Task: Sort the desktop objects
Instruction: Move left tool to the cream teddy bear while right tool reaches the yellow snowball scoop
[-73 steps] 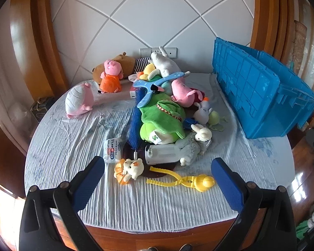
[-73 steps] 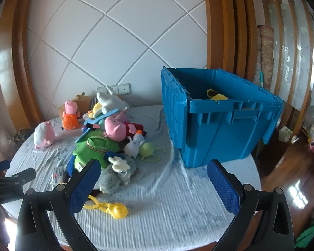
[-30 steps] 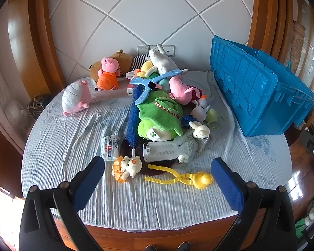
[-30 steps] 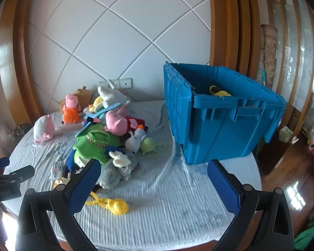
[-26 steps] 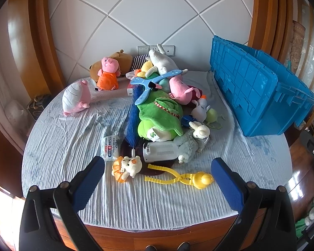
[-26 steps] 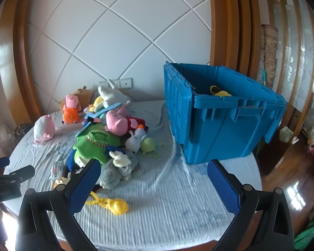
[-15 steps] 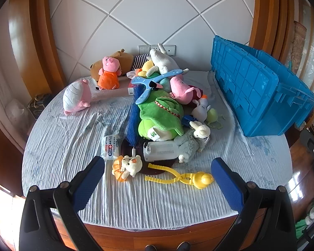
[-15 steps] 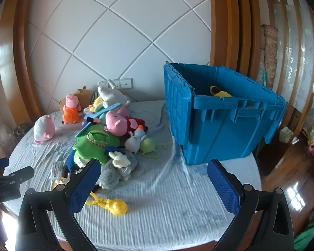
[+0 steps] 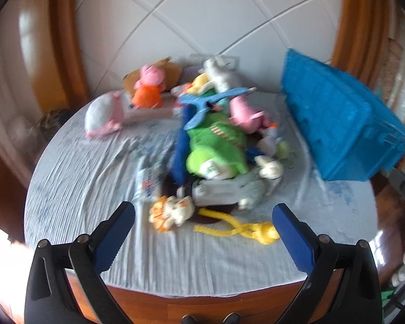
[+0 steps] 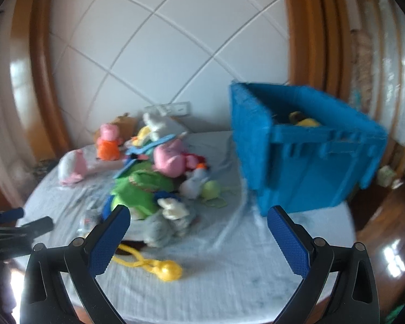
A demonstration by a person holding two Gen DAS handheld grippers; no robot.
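A heap of soft toys lies mid-table: a green plush, a pink pig, a small orange-and-white plush and a grey plush. A yellow plastic clip toy lies nearest the front. The blue crate stands at the right, a yellow item inside it. My left gripper is open above the front edge, empty. My right gripper is open and empty too, short of the heap.
A round table under a pale wrinkled cloth carries everything. A pink-and-white plush and an orange-dressed pig sit at the back left. A small packet lies left of the heap. Bare cloth spreads before the crate.
Both views have turned blurry and shifted: both grippers are moving, the right one swinging left toward the heap. No toy has moved and both grippers stay open.
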